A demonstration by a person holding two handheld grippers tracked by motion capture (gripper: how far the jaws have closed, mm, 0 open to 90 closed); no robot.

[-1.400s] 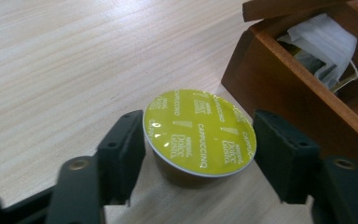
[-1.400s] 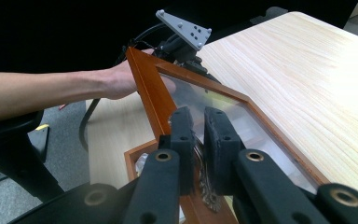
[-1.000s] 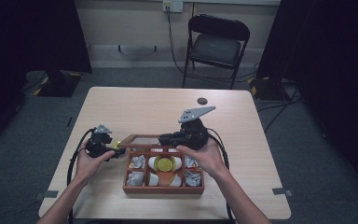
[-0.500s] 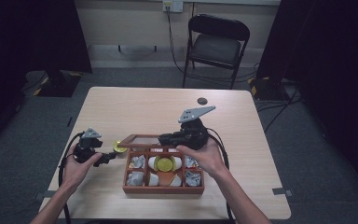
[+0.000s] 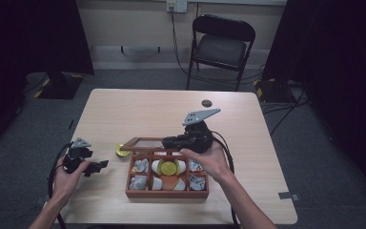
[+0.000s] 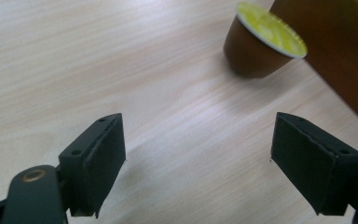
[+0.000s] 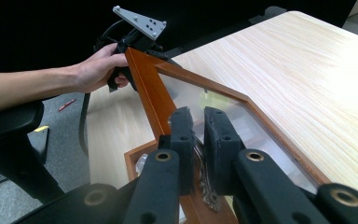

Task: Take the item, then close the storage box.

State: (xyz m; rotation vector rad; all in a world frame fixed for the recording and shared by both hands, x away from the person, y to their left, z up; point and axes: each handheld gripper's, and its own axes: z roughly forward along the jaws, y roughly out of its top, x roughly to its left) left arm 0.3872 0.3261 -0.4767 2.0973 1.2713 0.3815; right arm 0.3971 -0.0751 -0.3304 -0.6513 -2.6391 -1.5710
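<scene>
**Reference landmark: the wooden box [image 5: 167, 194].** It stands on the table [image 5: 171, 109], near the person's edge, and is divided into compartments. These hold pale wrapped items, and one yellow-topped item sits in the middle of the box.

**Right gripper [image 7: 196, 116].** Its jaws are pressed together on the front rail of the box's glass lid [image 7: 144, 88]. They hold the lid raised over the rear of the box.

**Left gripper [image 6: 198, 126].** Its jaws are spread with nothing between them. It hovers over bare table, well to the left of the box.

**Capsule [image 6: 261, 46].** This brown cup with a yellow foil top stands on the table just beside the box's rear left corner. It is outside the box and apart from both jaws.

**Step in hand (judged).** The capsule is being handled on the left side of the box while the lid is kept open.

**Procedure notes.**
1. The right gripper should keep its pinch firm and its hand steady. A sagging lid would close off the compartments.
2. The left gripper should approach low, with one jaw on each side of the capsule wall below the foil rim.
3. The jaw nearer the box needs room. The capsule stands close to the box wall, so an approach from the side away from the box avoids a knock.
4. The jaws should close gently, because the cup is light, tapered and likely to tip or squirt out.
5. The capsule should be lifted clear of the box wall before it is carried over a free compartment.
</scene>
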